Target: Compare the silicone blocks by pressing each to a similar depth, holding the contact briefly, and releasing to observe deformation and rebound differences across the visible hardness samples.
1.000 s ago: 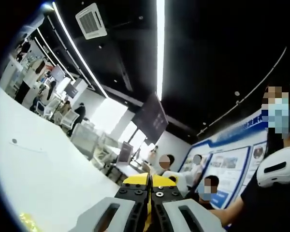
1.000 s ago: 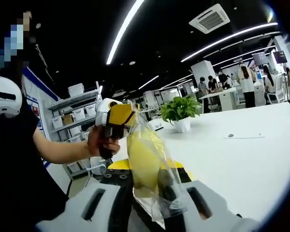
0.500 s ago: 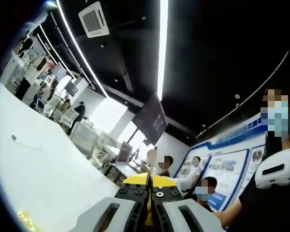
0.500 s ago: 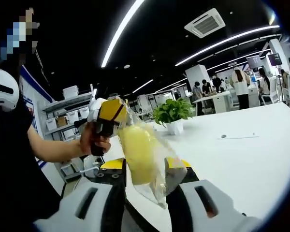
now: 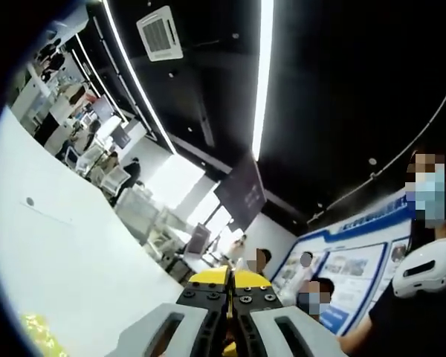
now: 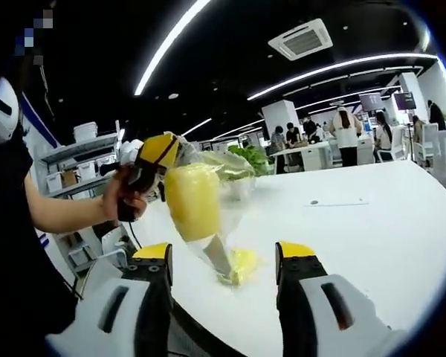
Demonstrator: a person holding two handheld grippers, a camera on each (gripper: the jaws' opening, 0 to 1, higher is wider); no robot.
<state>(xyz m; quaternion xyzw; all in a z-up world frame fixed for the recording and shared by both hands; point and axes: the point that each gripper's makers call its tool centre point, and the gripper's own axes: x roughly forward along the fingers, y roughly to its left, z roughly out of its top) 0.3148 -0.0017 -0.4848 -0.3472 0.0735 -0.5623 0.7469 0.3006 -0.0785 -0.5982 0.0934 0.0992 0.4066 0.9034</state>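
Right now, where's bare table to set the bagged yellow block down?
Free: white table right of the right gripper, out toward the small dark dot. Crowded: between its open jaws, where the bagged yellow block hangs from the left gripper over a yellow piece.

Black ceiling w/ strip lights (image 5: 262, 74) & AC vent (image 6: 303, 39), white table (image 6: 372, 223), shelving (image 6: 70, 160) at wall.

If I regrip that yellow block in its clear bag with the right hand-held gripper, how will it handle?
The clear bag looks thin and crinkled, so it is probably floppy and slippery. The yellow block hangs from the left hand-held gripper, so it may swing. The right hand-held gripper is open; grip the block, not loose film.
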